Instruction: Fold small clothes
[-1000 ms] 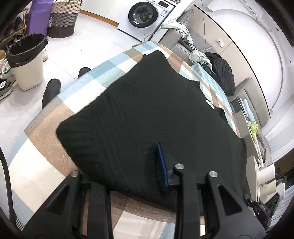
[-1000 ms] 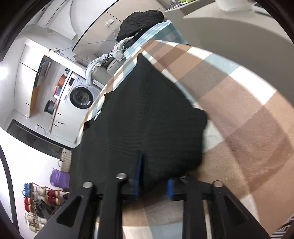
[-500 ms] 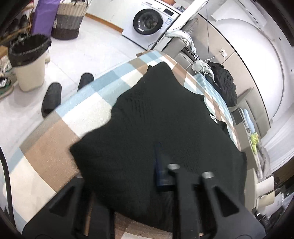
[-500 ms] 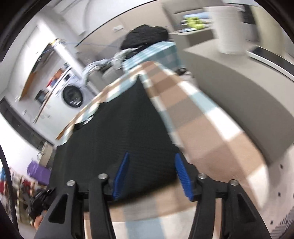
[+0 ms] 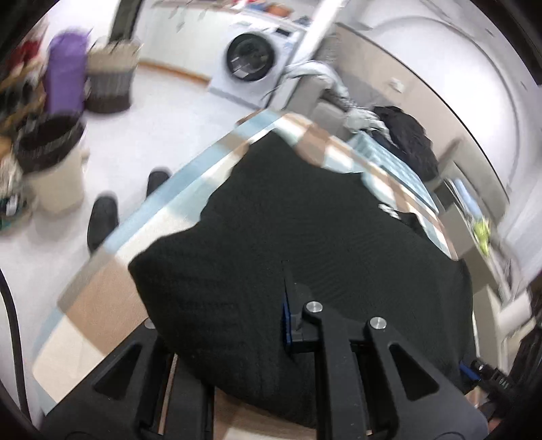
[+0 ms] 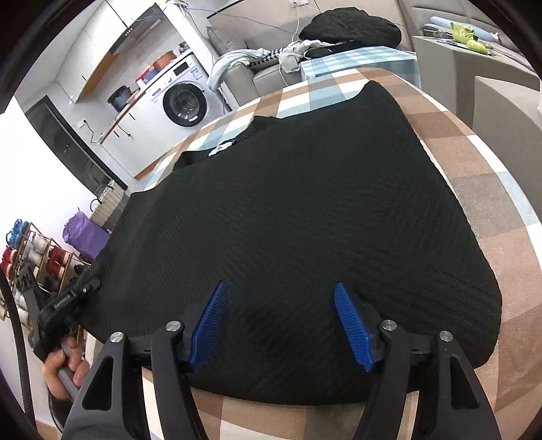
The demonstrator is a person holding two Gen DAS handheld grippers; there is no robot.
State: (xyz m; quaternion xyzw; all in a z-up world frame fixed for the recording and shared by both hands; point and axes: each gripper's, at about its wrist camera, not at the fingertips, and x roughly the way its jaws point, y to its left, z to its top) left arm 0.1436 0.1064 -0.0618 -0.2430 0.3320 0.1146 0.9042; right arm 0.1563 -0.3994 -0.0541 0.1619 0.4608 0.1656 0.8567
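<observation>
A black knit sweater [image 6: 305,210] lies folded on the checked tablecloth [image 6: 491,189]; it also shows in the left wrist view [image 5: 288,237]. My right gripper [image 6: 281,321] is open, its blue pads [image 6: 352,325] spread just above the sweater's near edge. My left gripper [image 5: 237,325] sits at the sweater's near left edge: the cloth drapes over its left finger and hides it, and only the right blue pad [image 5: 287,311] shows. It appears in the right wrist view [image 6: 64,304] at the sweater's left corner, held by a hand.
A washing machine [image 5: 250,67], a wicker basket [image 5: 111,84], a lined bin [image 5: 54,159] and slippers [image 5: 101,216] are on the floor to the left. A sofa with heaped clothes [image 6: 349,27] is beyond the table. A grey side table [image 6: 501,101] stands to the right.
My right gripper has opened and let go of the sweater's edge. Both grippers have lifted and tilted back; the sweater's near left edge is bunched over the left gripper.
</observation>
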